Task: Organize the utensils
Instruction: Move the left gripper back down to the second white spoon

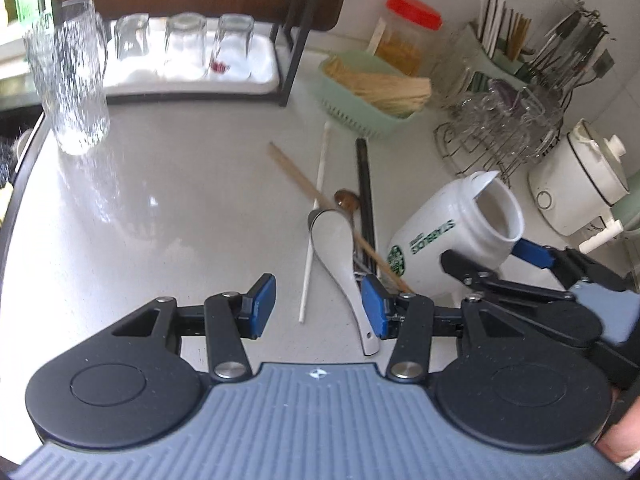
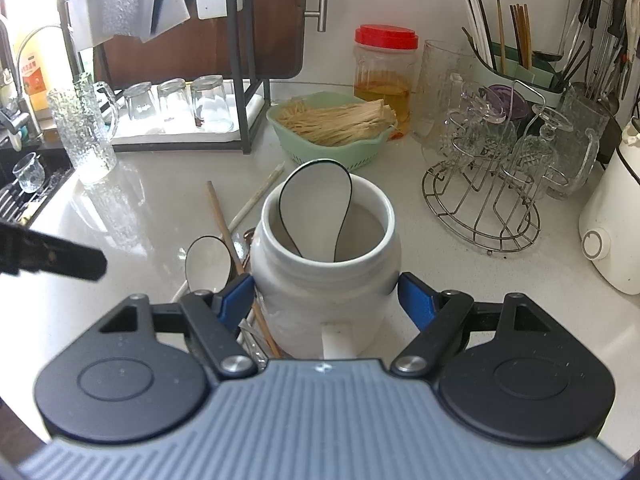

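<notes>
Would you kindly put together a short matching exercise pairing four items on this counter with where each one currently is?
Things:
1. white mug
2. white spoon with dark rim
3. second white spoon
4. bundle of pale sticks

Places:
A. in the green basket
B. between the right gripper fingers
C. lying on the counter among chopsticks
D. standing inside the mug

Pairs: 1-B, 2-D, 3-C, 4-A
</notes>
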Motion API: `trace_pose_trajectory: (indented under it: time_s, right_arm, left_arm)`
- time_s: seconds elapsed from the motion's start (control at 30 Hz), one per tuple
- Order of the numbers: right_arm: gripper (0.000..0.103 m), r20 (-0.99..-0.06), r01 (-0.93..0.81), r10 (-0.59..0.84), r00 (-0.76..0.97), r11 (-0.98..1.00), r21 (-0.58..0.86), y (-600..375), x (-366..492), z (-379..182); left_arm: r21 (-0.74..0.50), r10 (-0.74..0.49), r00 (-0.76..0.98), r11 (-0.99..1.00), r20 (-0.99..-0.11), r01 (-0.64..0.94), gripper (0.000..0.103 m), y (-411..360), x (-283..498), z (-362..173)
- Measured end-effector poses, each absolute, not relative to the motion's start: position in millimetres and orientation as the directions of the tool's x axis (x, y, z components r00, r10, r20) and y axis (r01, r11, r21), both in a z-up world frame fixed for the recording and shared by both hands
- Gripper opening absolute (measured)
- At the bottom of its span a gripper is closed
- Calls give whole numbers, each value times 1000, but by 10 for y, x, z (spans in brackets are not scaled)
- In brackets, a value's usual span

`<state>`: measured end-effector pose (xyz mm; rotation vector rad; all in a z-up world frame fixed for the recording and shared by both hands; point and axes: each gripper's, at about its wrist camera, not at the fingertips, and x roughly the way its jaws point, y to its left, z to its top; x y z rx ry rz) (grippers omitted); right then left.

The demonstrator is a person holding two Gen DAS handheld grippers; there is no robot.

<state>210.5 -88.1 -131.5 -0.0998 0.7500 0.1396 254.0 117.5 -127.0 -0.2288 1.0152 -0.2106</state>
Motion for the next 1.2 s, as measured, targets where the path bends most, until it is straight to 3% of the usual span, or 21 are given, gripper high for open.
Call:
trace_pose_trajectory:
  time_s: [0.67, 0.9, 1.2]
  right_arm:
    - [81, -707, -162, 89, 702, 986, -37, -899, 2117, -1291]
    - [81, -710, -157, 88, 699, 987, -33, -906, 2127, -1289]
    - [81, -712, -152, 86, 697, 988, -30, -903, 2132, -1288]
  left_arm:
    - [-271, -306, 430, 952, -849, 141, 54, 762, 3326, -1888]
    - [-179, -231, 443, 971, -866, 155, 54, 623, 3380, -1966]
    - [-157, -206, 462, 977, -863, 142, 54, 589, 3446, -1971]
